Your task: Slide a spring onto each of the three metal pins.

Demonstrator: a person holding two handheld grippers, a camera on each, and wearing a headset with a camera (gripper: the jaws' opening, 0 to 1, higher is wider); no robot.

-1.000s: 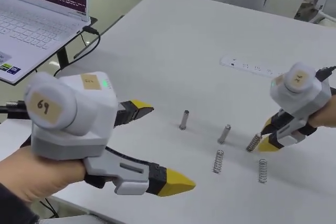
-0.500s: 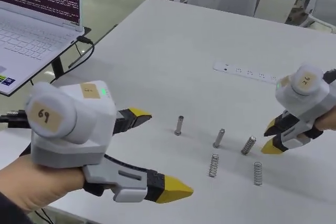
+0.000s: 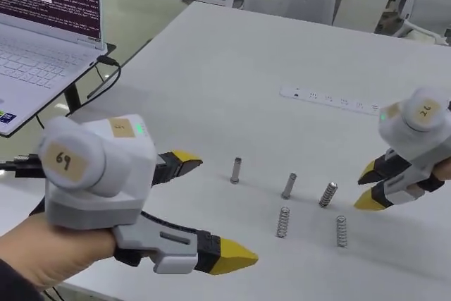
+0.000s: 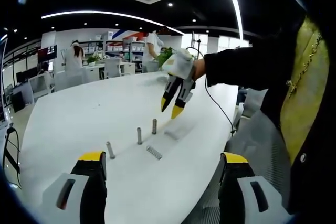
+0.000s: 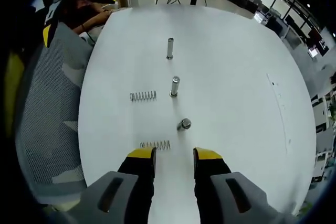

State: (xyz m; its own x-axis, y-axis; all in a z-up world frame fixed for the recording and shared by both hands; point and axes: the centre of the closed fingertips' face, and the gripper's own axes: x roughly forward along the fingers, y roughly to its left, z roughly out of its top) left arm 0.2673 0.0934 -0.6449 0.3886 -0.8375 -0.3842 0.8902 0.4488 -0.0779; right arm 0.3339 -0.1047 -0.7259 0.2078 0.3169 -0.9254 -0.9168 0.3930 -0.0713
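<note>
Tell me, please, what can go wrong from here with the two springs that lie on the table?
1. The left spring and the right spring lie flat on the smooth table. If squeezed off-centre, either might roll or shoot out of a gripper.
2. The middle pin stands close to the pin with a spring. The right gripper might bump one while it loads the other.

The bench (image 3: 232, 68) is smooth and matt. The 3 pins (image 3: 236, 170) are bare polished metal, and the springs (image 3: 282, 222) are thin metal wire with a dull shine. The left tongs (image 3: 211, 206) and right tongs (image 3: 366, 187) have matt plastic shells and smooth yellow tips.
</note>
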